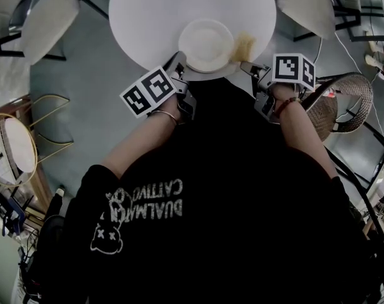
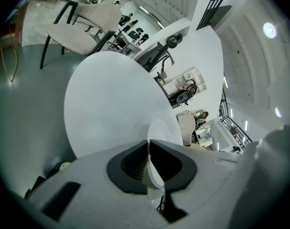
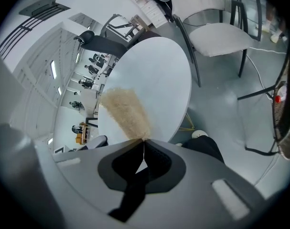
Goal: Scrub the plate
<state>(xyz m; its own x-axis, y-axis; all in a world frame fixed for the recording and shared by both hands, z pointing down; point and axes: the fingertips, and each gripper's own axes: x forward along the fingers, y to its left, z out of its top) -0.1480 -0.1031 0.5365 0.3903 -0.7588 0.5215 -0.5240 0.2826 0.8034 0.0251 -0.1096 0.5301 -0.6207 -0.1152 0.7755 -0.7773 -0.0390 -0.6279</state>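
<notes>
Black shirt (image 1: 229, 189); plate (image 1: 205, 43) on round white table (image 1: 147, 11); grey floor (image 1: 84, 68), chairs (image 1: 49, 11).

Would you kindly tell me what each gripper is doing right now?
Left gripper: closed on the plate rim.
Right gripper: closed on the tan scrubber.

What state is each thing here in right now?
Plate: on the table, near edge, rim pinched by left gripper.
Scrubbing pad: tan, held by right gripper, beside the plate.
Left gripper: shut on the plate.
Right gripper: shut on the scrubbing pad.
</notes>
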